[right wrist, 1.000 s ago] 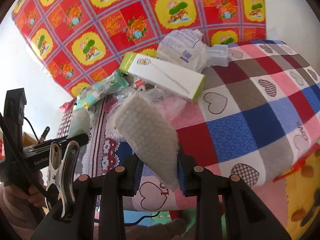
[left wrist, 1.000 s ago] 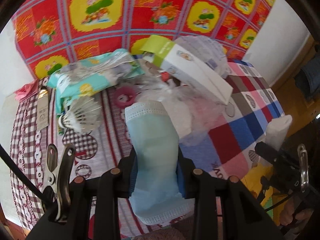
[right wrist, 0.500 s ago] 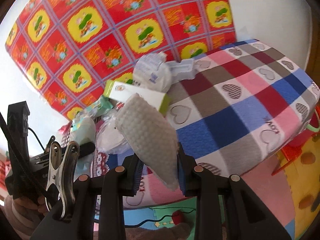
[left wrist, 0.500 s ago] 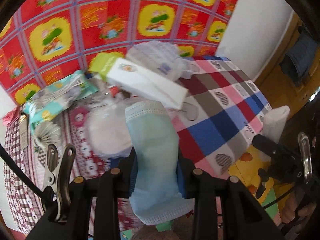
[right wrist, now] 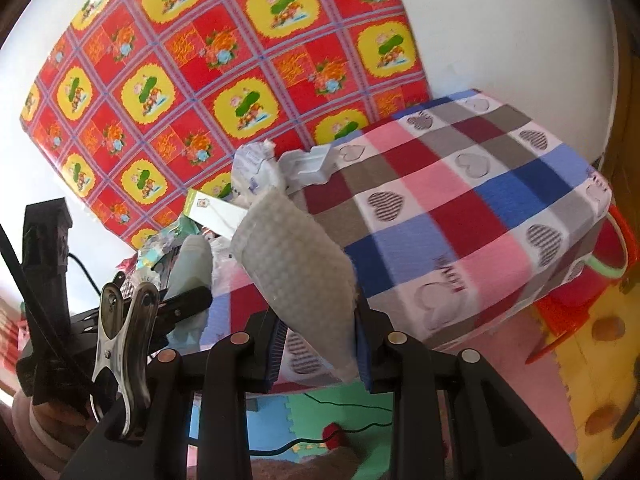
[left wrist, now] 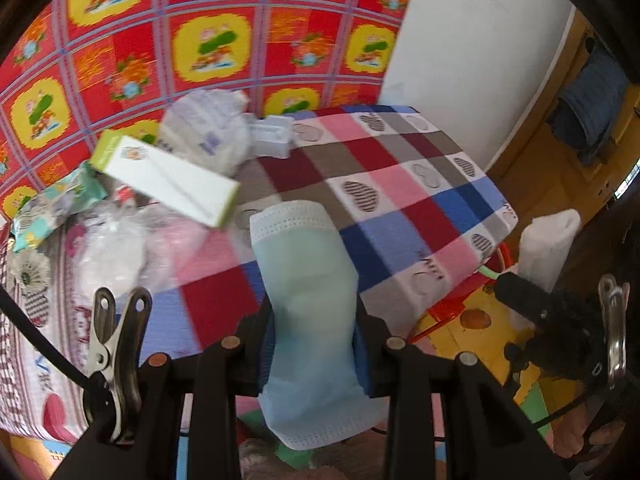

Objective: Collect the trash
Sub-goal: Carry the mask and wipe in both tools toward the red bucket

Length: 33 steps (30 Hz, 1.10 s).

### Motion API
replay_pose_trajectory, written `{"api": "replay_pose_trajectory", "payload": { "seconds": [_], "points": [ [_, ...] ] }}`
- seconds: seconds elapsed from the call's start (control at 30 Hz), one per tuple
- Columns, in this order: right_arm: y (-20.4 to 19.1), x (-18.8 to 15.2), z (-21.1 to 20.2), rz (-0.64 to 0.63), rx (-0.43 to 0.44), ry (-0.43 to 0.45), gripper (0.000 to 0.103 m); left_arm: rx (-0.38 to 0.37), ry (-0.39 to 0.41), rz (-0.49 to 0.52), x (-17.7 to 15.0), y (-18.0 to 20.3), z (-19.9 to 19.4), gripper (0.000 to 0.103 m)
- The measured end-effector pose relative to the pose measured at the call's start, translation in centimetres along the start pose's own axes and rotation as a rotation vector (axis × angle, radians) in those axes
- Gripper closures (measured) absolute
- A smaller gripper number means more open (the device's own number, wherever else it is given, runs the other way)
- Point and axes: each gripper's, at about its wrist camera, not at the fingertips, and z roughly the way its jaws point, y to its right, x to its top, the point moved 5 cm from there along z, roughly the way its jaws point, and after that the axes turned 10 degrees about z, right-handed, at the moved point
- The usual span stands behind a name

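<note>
My left gripper [left wrist: 314, 344] is shut on a light blue face mask [left wrist: 308, 280] that stands up between its jaws, off the table's front edge. My right gripper [right wrist: 318, 344] is shut on a white textured paper towel [right wrist: 296, 264], also held off the table's front edge. Both held pieces show in the other views too: the towel in the left wrist view [left wrist: 548, 244], the mask in the right wrist view [right wrist: 190, 268]. More trash lies on the checked tablecloth [left wrist: 400, 200]: a white and green box [left wrist: 168, 180], a crumpled white wrapper [left wrist: 208, 132], clear plastic bags [left wrist: 120, 248].
A teal wipes packet [left wrist: 56, 208] and a white plastic tray [left wrist: 272, 138] lie on the table. A red patterned sheet [right wrist: 240, 60] backs it. A red bin [right wrist: 600, 276] stands under the table's right end. Foam floor mats [right wrist: 592, 360] lie below.
Both grippers have drawn back from the trash pile and swung to the right, with the mask and towel still held. The table's right end and the floor have come into view.
</note>
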Motion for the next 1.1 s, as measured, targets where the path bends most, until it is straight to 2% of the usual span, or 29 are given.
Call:
{"api": "replay_pose_trajectory", "payload": {
  "seconds": [0.3,0.47,0.87,1.1],
  "points": [
    [6.9,2.3,-3.1,0.004,0.01,0.008,0.073,-0.013,0.03,0.023,3.0,8.5,1.1,0.069],
    [10.0,3.6,-5.1,0.033,-0.005,0.037,0.073,-0.036,0.035,0.075,4.8,12.3,2.0,0.069],
    [17.9,7.3,-8.8,0.14,-0.105,0.131,0.073,-0.156,0.027,0.198,10.0,21.4,6.8,0.069],
    [22.3,9.2,-9.1,0.186,-0.142,0.131,0.073,-0.219,0.021,0.283,14.0,26.1,10.4,0.069]
  ]
}}
